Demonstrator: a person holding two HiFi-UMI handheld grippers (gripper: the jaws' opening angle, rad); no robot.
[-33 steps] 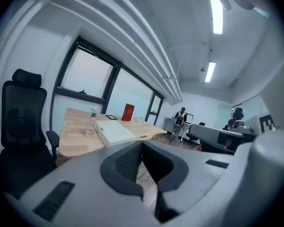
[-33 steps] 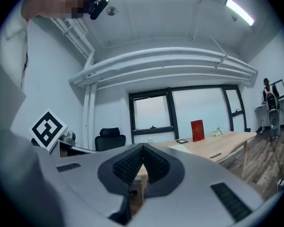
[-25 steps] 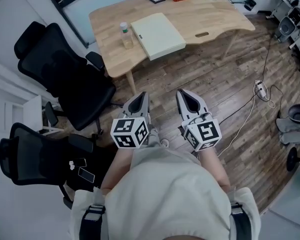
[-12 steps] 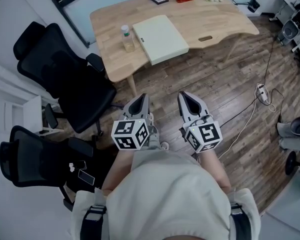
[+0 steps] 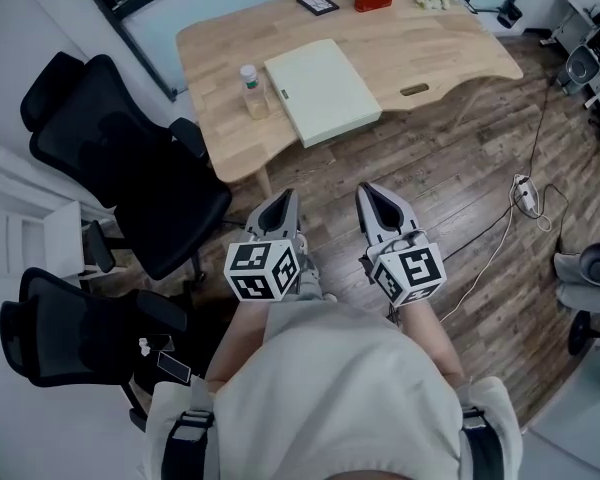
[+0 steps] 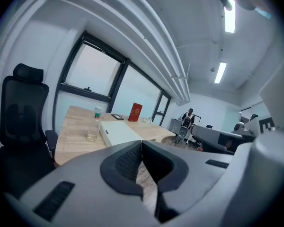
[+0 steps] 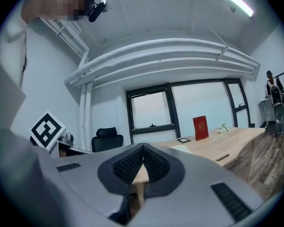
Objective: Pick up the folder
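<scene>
Left gripper (image 5: 280, 198): fingers pressed together, tips meeting in the left gripper view (image 6: 141, 143), nothing between them. Right gripper (image 5: 372, 193): same, ribbed pads closed tip to tip (image 7: 143, 148), empty. Neither touches anything. In the head view both are held side by side over the brown wood-plank floor (image 5: 430, 178), well short of the table, pointing toward it.

Task item: the pale cream flat rectangular folder (image 5: 322, 90) lies flat on the light wooden table (image 5: 440, 43), near the front edge. A small clear plastic bottle with a green-and-white cap (image 5: 251, 78) stands just beside its left edge, apart from it.

Head view only:
- two black mesh office chairs, one (image 5: 130, 158) at the table's left end, one (image 5: 70, 333) nearer the person
- white power strip (image 5: 525, 190) with cable on the floor to the right
- both marker cubes on the grippers

Left gripper view only: folder (image 6: 119, 132) and bottle (image 6: 94, 124) seen from low down, plus a person standing (image 6: 189, 115) far across the room and ceiling strip lights (image 6: 220, 72).

Right gripper view only: the left gripper's marker cube (image 7: 47, 130) from the side and the big dark-framed window (image 7: 184, 105) behind the table. The tall red box (image 7: 199, 127) at the table's far edge shows in all three views.
</scene>
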